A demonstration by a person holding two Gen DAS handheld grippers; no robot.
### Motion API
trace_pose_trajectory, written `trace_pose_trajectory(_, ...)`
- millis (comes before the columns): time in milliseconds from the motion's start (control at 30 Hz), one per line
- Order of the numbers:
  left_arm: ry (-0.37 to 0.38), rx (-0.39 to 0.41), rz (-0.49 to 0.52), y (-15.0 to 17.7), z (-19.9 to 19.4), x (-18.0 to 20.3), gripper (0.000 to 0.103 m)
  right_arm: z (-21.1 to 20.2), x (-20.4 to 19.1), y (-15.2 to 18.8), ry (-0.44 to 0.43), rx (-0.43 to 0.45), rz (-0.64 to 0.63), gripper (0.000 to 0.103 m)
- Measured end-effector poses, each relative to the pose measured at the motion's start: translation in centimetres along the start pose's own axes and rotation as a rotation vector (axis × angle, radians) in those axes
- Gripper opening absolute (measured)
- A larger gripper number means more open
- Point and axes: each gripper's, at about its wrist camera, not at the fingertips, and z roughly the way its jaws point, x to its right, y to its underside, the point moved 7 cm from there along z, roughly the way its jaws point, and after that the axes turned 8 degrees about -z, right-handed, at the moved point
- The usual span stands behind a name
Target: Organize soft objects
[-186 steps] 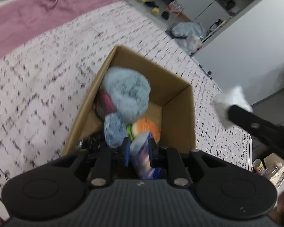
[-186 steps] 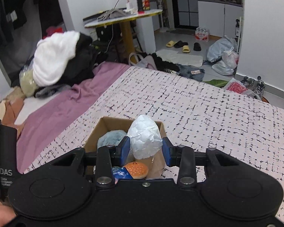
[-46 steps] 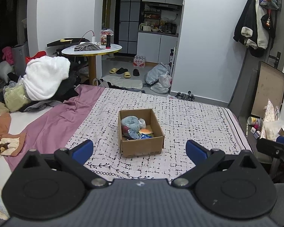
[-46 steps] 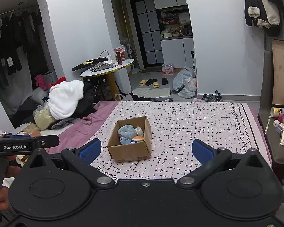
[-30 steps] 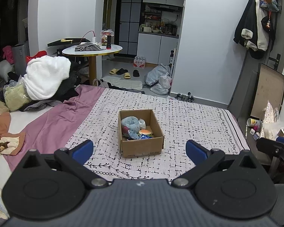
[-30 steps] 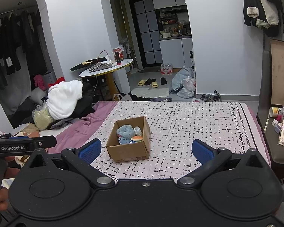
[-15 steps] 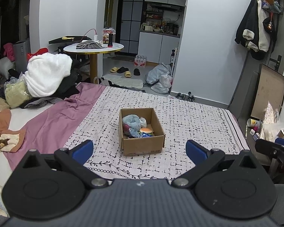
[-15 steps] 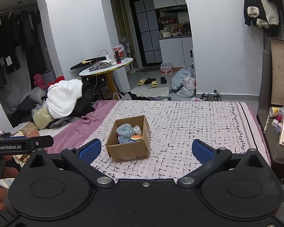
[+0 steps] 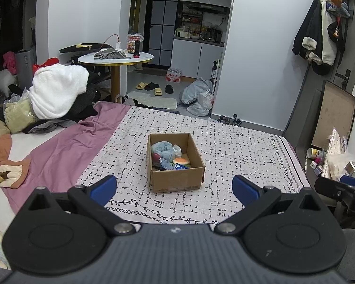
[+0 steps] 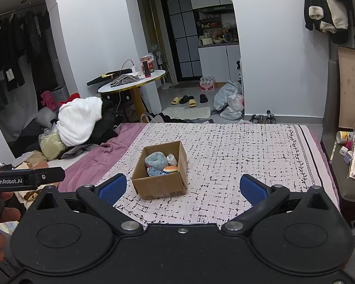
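A brown cardboard box (image 9: pixel 177 181) stands on the patterned bedspread (image 9: pixel 236 156), also seen in the right wrist view (image 10: pixel 161 187). It holds several soft objects: a fluffy blue-grey plush (image 9: pixel 162 148), a white crumpled one (image 9: pixel 177 150), a small burger toy (image 9: pixel 181 161) and a blue item (image 9: pixel 166 164). My left gripper (image 9: pixel 174 188) is open and empty, held back from the bed, well short of the box. My right gripper (image 10: pixel 182 188) is open and empty, also held back from the box.
A purple sheet (image 9: pixel 59 151) covers the bed's left side. A pile of clothes with a white bundle (image 9: pixel 59 92) lies at the far left. A round table (image 9: pixel 114 59) stands behind. A chair and clutter (image 10: pixel 350 146) stand right of the bed.
Earlier each gripper was shut on a soft object over the box. Now both are open, empty and pulled far back. In the last second the views barely shift.
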Motion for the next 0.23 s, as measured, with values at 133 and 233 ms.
trace_pose_trajectory(133,-0.002,0.004,0.007,0.29,-0.01,0.13,0.103,0.0,-0.08,0.4,0.011,-0.002,-0.004,0.103)
trace_pose_trajectory(233,0.006,0.005,0.008,0.44,0.0,0.42,0.103,-0.12,0.0,0.65,0.013,0.002,0.005,0.103)
